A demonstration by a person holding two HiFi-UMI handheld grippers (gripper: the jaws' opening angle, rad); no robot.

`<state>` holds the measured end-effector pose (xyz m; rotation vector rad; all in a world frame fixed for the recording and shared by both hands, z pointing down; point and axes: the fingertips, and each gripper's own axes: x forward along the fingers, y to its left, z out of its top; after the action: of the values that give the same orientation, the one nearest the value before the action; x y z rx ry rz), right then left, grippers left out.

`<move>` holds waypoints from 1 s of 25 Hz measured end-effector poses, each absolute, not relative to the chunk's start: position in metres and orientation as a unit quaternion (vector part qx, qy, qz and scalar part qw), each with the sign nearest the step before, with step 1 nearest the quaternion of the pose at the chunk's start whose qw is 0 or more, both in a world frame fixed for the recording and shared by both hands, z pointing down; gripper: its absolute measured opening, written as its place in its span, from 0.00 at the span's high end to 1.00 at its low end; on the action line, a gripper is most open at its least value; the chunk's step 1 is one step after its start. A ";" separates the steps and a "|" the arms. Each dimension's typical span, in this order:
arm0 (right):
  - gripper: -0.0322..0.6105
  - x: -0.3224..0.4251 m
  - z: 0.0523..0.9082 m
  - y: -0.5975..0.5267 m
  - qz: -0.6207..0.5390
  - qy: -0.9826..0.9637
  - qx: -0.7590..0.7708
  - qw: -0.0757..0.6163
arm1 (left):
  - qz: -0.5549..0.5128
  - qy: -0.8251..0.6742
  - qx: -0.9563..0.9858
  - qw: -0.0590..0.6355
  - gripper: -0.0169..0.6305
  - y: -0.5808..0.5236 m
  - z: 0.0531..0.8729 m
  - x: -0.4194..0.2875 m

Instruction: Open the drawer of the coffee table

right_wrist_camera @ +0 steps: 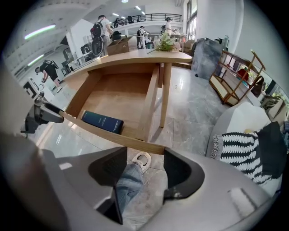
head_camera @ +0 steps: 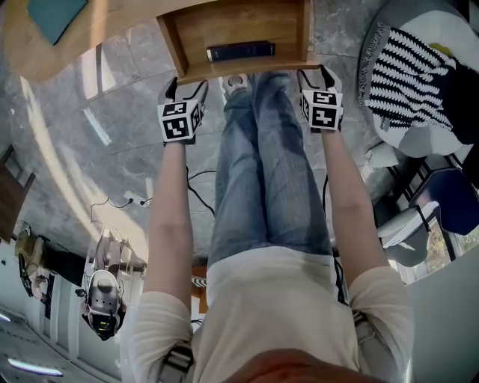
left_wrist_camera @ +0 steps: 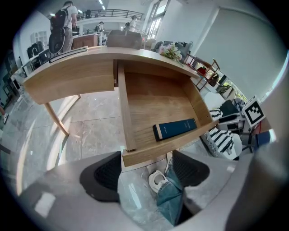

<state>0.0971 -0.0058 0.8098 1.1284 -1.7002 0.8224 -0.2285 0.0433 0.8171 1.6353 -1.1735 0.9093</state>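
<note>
1. The drawer (head_camera: 174,46) is pulled well out from under the tabletop (left_wrist_camera: 104,50). It's light wood like the rest of the table, and open to the head view.
2. A dark blue book (head_camera: 240,51) lies flat inside, along the front wall.
3. The left gripper (left_wrist_camera: 146,157) is by the drawer's front left corner with its jaws spread and released. Only floor, a shoe (left_wrist_camera: 158,179) and a jeans (head_camera: 262,172) cuff show in the gap. I can't tell if the tips touch the front panel.
4. The right gripper (right_wrist_camera: 145,155) is by the front right corner, and it's the same deal. The jaws are wide apart and gripping nothing, and the front panel runs just past the tips.
5. The floor (head_camera: 127,127) is glossy grey marble tile with bright window glare streaking across it. A thin table leg (right_wrist_camera: 166,94) stands on it next to the drawer.
6. On the tabletop there's a teal thing (head_camera: 56,19) near one corner and a bunch of flowers (right_wrist_camera: 165,44) at the far edge.
7. To the person's right there's a pale seat with a black-and-white striped throw (head_camera: 412,67) on it. Further off a wooden rack (right_wrist_camera: 235,76) stands by the wall.
8. It's a big bright room with ceiling strip lights, a railed balcony (right_wrist_camera: 144,18) at the back, and a few people (right_wrist_camera: 101,31) standing around back there.
</note>
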 end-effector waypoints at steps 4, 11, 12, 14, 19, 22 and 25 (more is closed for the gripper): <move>0.62 0.093 0.785 -0.006 0.328 -0.696 0.462 0.442 | 0.332 -0.503 0.655 0.455 0.42 0.037 0.793 -0.233; 0.92 0.077 0.714 -0.018 0.308 -0.714 0.486 0.399 | 0.265 -0.561 0.662 0.421 0.69 0.012 0.720 -0.235; 0.95 0.072 0.702 -0.019 0.308 -0.718 0.487 0.391 | 0.251 -0.570 0.662 0.417 0.78 0.008 0.706 -0.234; 0.95 0.062 0.677 -0.019 0.309 -0.730 0.483 0.372 | 0.220 -0.583 0.666 0.409 0.91 0.002 0.677 -0.231; 0.95 0.035 0.610 -0.013 0.304 -0.767 0.463 0.325 | 0.176 -0.581 0.692 0.391 0.98 -0.001 0.610 -0.213; 0.95 0.023 0.570 -0.005 0.300 -0.787 0.451 0.294 | 0.171 -0.571 0.707 0.380 0.98 0.004 0.576 -0.200; 0.95 0.015 0.532 -0.002 0.298 -0.806 0.442 0.256 | 0.158 -0.565 0.720 0.371 0.98 0.010 0.545 -0.187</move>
<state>0.0149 -0.0015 0.5319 1.2002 -2.1877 0.8100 -0.1868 0.0101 0.5449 1.8450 -1.4492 0.4045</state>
